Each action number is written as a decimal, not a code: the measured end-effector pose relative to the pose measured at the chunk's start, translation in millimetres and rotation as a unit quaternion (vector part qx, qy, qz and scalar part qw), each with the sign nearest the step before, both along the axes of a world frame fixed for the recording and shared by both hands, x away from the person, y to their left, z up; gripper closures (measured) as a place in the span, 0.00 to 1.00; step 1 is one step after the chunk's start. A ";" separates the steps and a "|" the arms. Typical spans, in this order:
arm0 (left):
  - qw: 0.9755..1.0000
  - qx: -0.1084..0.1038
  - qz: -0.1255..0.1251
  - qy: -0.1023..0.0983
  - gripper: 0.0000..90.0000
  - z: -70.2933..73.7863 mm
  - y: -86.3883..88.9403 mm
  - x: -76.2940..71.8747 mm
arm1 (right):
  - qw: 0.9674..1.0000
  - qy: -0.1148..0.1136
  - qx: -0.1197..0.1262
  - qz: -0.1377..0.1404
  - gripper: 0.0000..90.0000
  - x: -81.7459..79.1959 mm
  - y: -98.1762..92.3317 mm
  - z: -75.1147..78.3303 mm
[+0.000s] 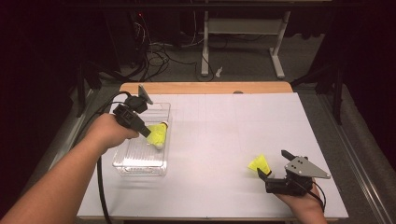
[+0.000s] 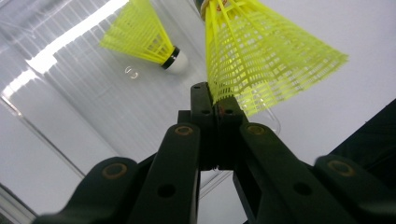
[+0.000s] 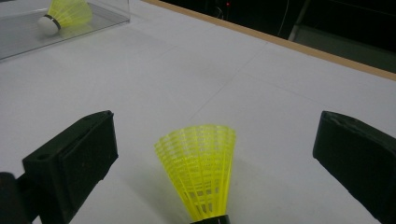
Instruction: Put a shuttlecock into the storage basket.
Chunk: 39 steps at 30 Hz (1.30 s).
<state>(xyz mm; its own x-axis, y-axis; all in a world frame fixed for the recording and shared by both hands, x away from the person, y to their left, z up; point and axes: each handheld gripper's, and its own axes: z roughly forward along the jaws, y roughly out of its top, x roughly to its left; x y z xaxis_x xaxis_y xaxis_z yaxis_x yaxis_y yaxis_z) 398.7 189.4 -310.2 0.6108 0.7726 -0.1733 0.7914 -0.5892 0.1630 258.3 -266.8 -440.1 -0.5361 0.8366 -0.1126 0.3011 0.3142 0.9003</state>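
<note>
No legible text, label or number on anything here.

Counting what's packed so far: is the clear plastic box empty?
Not empty. One yellow shuttlecock lies on the floor of the clear plastic box; the left gripper holds a second shuttlecock above it.

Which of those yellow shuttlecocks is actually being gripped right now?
The one over the clear box, pinched by its skirt in the left gripper. Another lies inside the box, and a third rests on the table between the right gripper's open jaws.
</note>
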 end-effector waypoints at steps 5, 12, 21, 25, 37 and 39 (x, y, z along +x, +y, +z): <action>1.000 0.006 0.013 0.001 1.00 -2.5 10.9 2.8 | 1.000 -0.001 -0.001 0.000 0.00 0.1 -0.8 0.2; 0.999 0.009 0.033 0.004 1.00 -5.3 27.6 4.9 | 1.000 0.001 0.000 0.000 0.01 0.2 -0.5 -0.2; 0.998 0.011 0.055 0.008 1.00 -6.1 46.1 5.1 | 1.000 0.002 0.000 0.001 0.01 0.2 0.3 -0.9; 0.998 0.013 0.069 0.008 1.00 -6.0 55.8 6.1 | 1.000 0.003 0.000 0.000 0.01 0.3 0.5 -1.2; 0.997 0.004 0.079 0.002 1.00 -5.3 63.4 7.1 | 1.000 0.004 -0.001 0.001 0.01 0.6 1.4 -1.8; 0.997 0.003 0.078 0.000 1.00 -3.7 61.6 8.1 | 1.000 0.004 -0.001 0.001 0.00 0.6 1.3 -1.9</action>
